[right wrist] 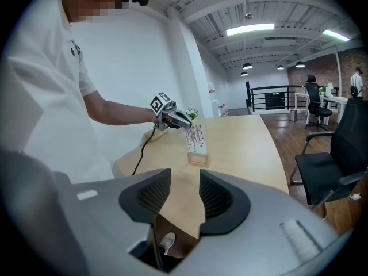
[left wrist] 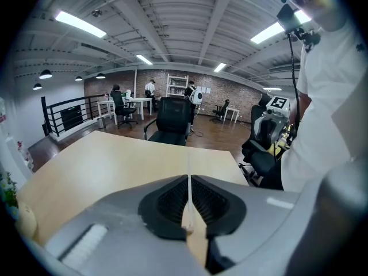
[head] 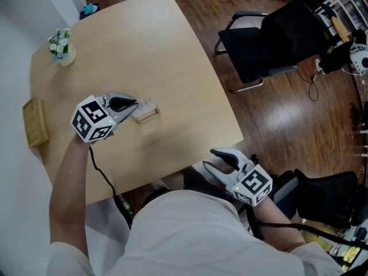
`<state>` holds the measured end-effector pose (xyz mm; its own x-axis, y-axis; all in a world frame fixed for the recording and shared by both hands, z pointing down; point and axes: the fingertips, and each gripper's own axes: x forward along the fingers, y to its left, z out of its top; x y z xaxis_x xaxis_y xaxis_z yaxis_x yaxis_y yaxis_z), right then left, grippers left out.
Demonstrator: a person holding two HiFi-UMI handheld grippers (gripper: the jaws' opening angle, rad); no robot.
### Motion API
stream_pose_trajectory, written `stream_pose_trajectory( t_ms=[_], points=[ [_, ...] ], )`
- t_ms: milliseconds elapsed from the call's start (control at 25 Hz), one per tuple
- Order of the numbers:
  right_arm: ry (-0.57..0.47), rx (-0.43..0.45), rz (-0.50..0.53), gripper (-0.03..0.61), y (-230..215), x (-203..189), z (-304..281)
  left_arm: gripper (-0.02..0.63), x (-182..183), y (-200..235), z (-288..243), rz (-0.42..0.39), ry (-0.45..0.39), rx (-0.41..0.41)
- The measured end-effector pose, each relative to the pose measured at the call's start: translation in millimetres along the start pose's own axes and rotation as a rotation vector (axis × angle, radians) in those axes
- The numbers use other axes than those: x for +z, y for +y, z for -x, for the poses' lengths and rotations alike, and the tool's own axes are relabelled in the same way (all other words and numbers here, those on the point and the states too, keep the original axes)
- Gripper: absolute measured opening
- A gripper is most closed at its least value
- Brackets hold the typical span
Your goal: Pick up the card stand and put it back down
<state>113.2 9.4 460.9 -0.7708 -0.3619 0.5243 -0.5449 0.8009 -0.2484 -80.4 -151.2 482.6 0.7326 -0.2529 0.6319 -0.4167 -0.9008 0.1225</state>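
Note:
The card stand (head: 145, 110) is a clear printed card upright in a small wooden base, standing mid-table on the pale wooden table (head: 144, 50). My left gripper (head: 134, 104) is shut on the card's upper edge from the left. In the left gripper view the card (left wrist: 188, 183) shows edge-on as a thin pale strip pinched between the black pads of my left gripper (left wrist: 188, 203). The right gripper view shows the card stand (right wrist: 196, 145) with its base looking down on the tabletop, the left gripper (right wrist: 172, 118) on its top. My right gripper (head: 221, 164) is open and holds nothing, hanging off the table's near edge; its pads (right wrist: 215, 195) stand apart.
A small vase of flowers (head: 62, 48) stands at the far left corner. A wooden box (head: 35, 121) lies at the table's left edge. A black office chair (head: 270, 39) stands beyond the right edge, another dark seat (head: 328, 197) at lower right.

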Motion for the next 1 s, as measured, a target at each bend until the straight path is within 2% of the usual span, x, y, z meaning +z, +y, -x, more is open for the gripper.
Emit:
stream_pose_trajectory(
  t_ms=[1000],
  points=[
    [0.025, 0.002, -0.003, 0.161, -5, -5, 2, 0.02, -35, -7, -36, -0.053, 0.076, -0.011]
  ],
)
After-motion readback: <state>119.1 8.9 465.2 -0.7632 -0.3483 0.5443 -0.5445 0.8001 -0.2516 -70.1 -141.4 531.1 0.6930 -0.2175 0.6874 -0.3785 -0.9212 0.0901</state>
